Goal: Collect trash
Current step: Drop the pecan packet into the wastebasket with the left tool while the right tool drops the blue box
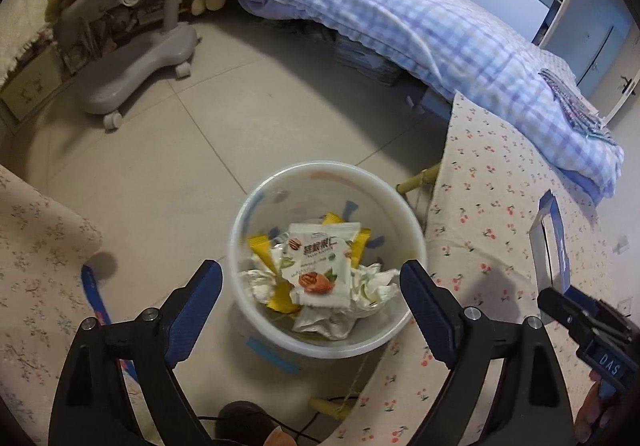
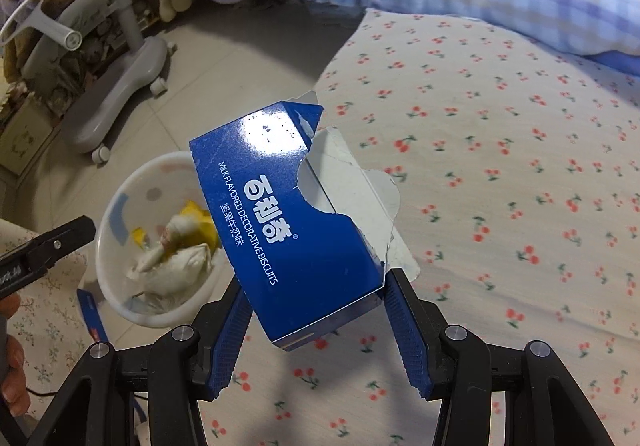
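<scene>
Over the bin [image 1: 326,258], left tongs [image 1: 310,286] gape empty.

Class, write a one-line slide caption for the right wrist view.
Right gripper grips a torn blue biscuit box beside the white bin of wrappers.

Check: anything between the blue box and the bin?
Nothing: right wrist view shows the blue biscuit box, clamped in the right gripper, overlapping the bin rim, no object between.
</scene>
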Demonstrator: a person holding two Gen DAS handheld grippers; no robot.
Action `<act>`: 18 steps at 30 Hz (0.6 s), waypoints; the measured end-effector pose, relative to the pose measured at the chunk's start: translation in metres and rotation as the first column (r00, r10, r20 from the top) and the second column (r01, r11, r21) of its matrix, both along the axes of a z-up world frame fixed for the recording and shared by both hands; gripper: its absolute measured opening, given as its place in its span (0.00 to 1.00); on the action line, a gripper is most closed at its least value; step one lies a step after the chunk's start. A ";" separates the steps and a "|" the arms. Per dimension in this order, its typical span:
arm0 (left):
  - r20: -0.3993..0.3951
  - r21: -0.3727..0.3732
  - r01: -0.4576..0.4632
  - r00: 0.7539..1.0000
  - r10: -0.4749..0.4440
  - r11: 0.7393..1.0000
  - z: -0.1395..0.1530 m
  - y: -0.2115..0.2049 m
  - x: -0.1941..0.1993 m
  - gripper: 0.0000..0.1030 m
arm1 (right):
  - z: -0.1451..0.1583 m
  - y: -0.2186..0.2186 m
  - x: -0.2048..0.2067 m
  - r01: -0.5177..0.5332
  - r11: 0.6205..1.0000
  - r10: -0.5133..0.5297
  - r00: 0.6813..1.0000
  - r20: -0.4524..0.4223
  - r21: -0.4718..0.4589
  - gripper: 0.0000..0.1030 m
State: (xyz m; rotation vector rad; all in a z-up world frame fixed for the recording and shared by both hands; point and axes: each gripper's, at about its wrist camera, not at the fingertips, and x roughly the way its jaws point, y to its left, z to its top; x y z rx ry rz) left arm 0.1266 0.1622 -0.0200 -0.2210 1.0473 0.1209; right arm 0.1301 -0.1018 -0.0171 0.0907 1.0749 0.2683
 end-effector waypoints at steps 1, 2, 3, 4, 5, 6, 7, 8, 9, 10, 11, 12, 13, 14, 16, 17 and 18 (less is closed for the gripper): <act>-0.006 0.013 -0.002 1.000 0.002 1.000 0.000 0.002 -0.003 0.91 | -0.002 0.004 0.002 -0.006 1.000 0.006 1.000 -0.002 0.003 0.56; -0.012 0.022 -0.002 1.000 0.002 1.000 0.000 0.004 -0.006 0.91 | -0.003 0.008 0.003 -0.011 1.000 0.011 1.000 -0.004 0.005 0.56; -0.018 0.028 -0.003 1.000 0.003 1.000 0.000 0.006 -0.008 0.91 | -0.004 0.012 0.005 -0.018 1.000 0.018 1.000 -0.006 0.007 0.56; -0.027 0.041 -0.007 1.000 0.009 0.999 0.000 0.009 -0.012 0.91 | -0.006 0.017 0.007 -0.028 1.000 0.028 1.000 -0.008 0.008 0.56; -0.030 0.048 -0.011 0.999 0.012 0.999 0.000 0.012 -0.015 0.91 | -0.008 0.022 0.008 -0.037 0.999 0.037 0.999 -0.010 0.008 0.56; -0.038 0.059 -0.015 0.999 0.017 0.998 0.000 0.016 -0.018 0.91 | -0.011 0.030 0.010 -0.052 0.999 0.052 0.999 -0.013 0.007 0.56; -0.044 0.070 -0.019 0.999 0.022 0.997 0.000 0.020 -0.021 0.91 | -0.014 0.037 0.012 -0.064 0.998 0.064 0.998 -0.016 0.007 0.56; -0.045 0.073 -0.023 0.999 0.027 0.997 0.000 0.023 -0.023 0.91 | -0.016 0.044 0.014 -0.076 0.997 0.076 0.997 -0.021 0.004 0.56; -0.045 0.073 -0.028 0.998 0.031 0.997 0.001 0.027 -0.025 0.91 | -0.019 0.051 0.015 -0.088 0.996 0.088 0.996 -0.026 0.002 0.57; -0.048 0.077 -0.034 0.998 0.038 0.996 0.001 0.032 -0.027 0.91 | -0.021 0.056 0.016 -0.098 0.995 0.098 0.995 -0.028 0.002 0.57; -0.050 0.080 -0.040 0.998 0.044 0.996 0.001 0.036 -0.029 0.91 | -0.023 0.061 0.017 -0.108 0.994 0.108 0.994 -0.030 0.003 0.57; -0.052 0.082 -0.048 0.997 0.053 0.995 0.001 0.041 -0.031 0.91 | -0.027 0.069 0.019 -0.124 0.992 0.124 0.992 -0.034 0.005 0.57; -0.057 0.081 -0.055 0.997 0.060 0.995 0.000 0.046 -0.033 0.91 | -0.029 0.074 0.020 -0.133 0.991 0.133 0.990 -0.037 0.008 0.57; -0.061 0.080 -0.060 0.996 0.065 0.995 0.000 0.050 -0.033 0.91 | -0.031 0.079 0.021 -0.141 0.990 0.141 0.989 -0.039 0.010 0.57; -0.063 0.076 -0.072 0.995 0.077 0.994 -0.001 0.056 -0.035 0.91 | -0.037 0.089 0.024 -0.160 0.987 0.161 0.986 -0.045 0.023 0.58; -0.065 0.075 -0.076 0.995 0.081 0.994 -0.001 0.058 -0.035 0.91 | -0.038 0.092 0.025 -0.167 0.985 0.169 0.985 -0.045 0.040 0.58; -0.066 0.074 -0.078 0.994 0.083 0.994 -0.001 0.060 -0.035 0.91 | -0.040 0.094 0.027 -0.180 0.980 0.184 0.982 -0.042 0.081 0.61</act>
